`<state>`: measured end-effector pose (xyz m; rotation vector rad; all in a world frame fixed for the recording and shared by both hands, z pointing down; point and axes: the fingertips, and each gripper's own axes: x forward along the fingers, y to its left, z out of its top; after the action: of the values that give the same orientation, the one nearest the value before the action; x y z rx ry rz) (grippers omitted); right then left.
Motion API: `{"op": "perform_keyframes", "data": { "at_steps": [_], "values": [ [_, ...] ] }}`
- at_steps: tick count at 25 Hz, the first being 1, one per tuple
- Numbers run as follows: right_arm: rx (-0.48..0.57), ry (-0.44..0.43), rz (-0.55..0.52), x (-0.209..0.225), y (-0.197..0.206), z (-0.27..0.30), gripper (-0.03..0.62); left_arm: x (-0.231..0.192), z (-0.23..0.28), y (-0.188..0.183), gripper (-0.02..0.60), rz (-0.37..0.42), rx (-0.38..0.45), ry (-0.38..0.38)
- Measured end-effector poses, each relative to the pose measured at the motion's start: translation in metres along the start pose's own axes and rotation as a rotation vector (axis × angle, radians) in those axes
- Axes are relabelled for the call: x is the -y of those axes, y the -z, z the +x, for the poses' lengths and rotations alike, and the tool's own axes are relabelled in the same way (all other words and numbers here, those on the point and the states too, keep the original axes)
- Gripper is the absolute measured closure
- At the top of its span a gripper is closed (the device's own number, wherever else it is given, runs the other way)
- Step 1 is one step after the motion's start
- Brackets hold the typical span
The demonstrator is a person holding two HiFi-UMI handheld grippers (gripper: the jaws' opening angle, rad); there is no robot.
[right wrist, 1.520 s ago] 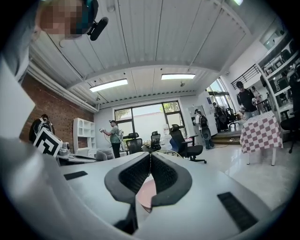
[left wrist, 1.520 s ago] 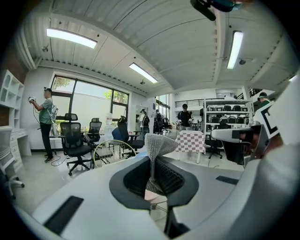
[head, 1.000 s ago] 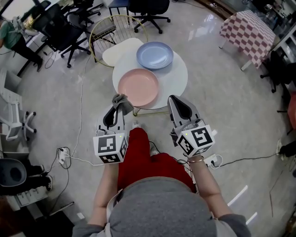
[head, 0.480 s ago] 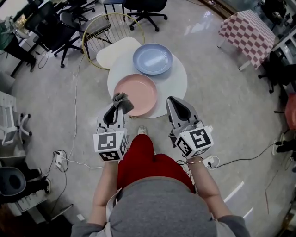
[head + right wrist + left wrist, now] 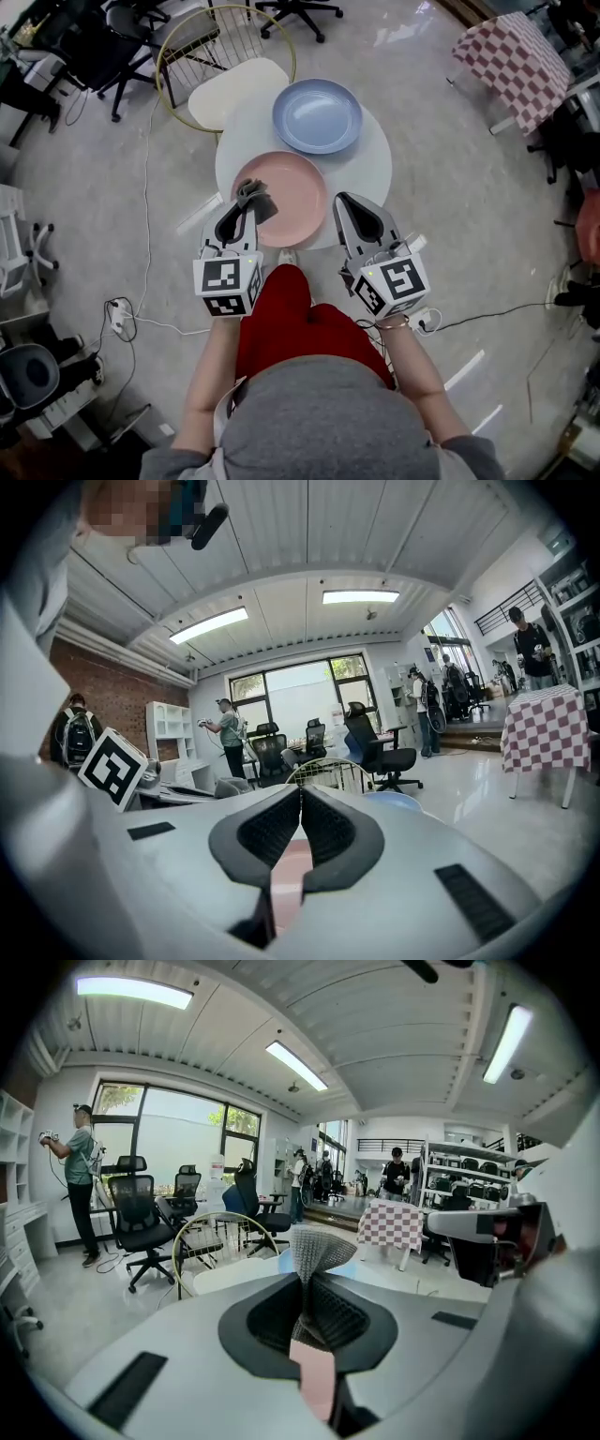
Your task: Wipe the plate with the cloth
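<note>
Left gripper [image 5: 242, 214] clamped on the grey cloth [image 5: 255, 199], which is bunched over the near-left rim of the pink plate [image 5: 289, 195]. Right gripper [image 5: 350, 208] has its jaws together, empty, beside the plate's right rim.

Risk: the plate sits unsteadied at the near edge of the round white table [image 5: 375, 169], so a hard wipe could shove it. Blue plate [image 5: 317, 115] is close behind, with a wire-backed chair [image 5: 230, 94] beyond.

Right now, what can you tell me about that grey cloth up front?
The cloth is small, grey, with a knitted waffle-like texture. It is bunched and pinched between the left gripper's shut jaws, its free end fanning out past their tips. From the head view it sits over the near left rim of the pink plate; whether it touches cannot be told.
</note>
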<state>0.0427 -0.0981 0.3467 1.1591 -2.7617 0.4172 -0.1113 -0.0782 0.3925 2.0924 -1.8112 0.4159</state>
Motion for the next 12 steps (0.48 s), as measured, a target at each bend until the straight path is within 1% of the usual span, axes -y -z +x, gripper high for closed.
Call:
{"op": "perform_keyframes", "data": {
  "at_steps": [8, 12],
  "values": [
    [-0.088, 0.019, 0.040, 0.012, 0.024, 0.042, 0.565, -0.015, 0.040, 0.027, 0.548, -0.029, -0.120, 0.050],
    [-0.126, 0.022, 0.060, 0.018, 0.038, 0.061, 0.565, -0.020, 0.061, 0.039, 0.548, -0.029, -0.172, 0.076]
  ]
}}
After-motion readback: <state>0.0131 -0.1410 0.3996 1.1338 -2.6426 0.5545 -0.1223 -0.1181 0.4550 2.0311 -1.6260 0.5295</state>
